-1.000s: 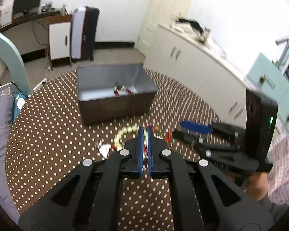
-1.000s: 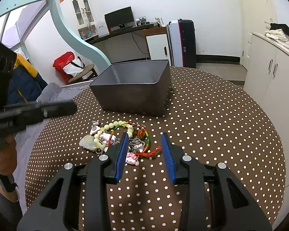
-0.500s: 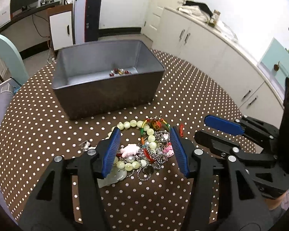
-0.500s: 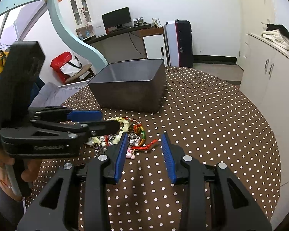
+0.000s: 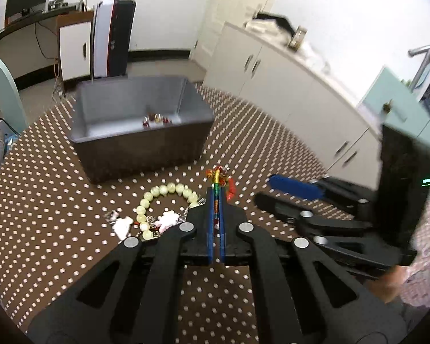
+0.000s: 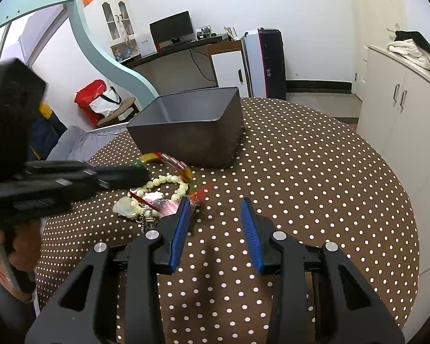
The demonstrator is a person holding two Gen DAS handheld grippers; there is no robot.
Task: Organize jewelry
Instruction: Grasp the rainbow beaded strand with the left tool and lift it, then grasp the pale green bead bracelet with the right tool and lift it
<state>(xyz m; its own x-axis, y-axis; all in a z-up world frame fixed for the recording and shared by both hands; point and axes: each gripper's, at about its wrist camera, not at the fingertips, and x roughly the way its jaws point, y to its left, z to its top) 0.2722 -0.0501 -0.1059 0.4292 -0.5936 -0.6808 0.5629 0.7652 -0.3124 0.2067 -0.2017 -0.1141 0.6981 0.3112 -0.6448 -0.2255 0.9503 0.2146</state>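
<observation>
A heap of jewelry point(image 5: 157, 218) lies on the dotted brown tablecloth in front of a grey box point(image 5: 140, 146). A pale green bead bracelet point(image 5: 163, 190) rings its far side. My left gripper point(image 5: 215, 197) is shut on a rainbow braided cord point(image 5: 215, 185), whose red-tasselled end sticks out past the pads. In the right wrist view the cord point(image 6: 157, 156) shows as a blurred arc rising from the heap point(image 6: 154, 200) at the left gripper's tip point(image 6: 140, 172). My right gripper point(image 6: 215, 215) hovers open over bare cloth just right of the heap, holding nothing.
The grey box point(image 6: 192, 140) stands behind the heap with a small red and gold piece point(image 5: 156, 119) on its floor. White cabinets point(image 6: 401, 114) run along the right beyond the table's round edge point(image 6: 387, 172). A person's hand point(image 6: 23, 246) holds the left gripper.
The left gripper was shut, opened wide over the heap half a second ago, and has now shut on the rainbow cord. The right gripper has stayed where it was.
</observation>
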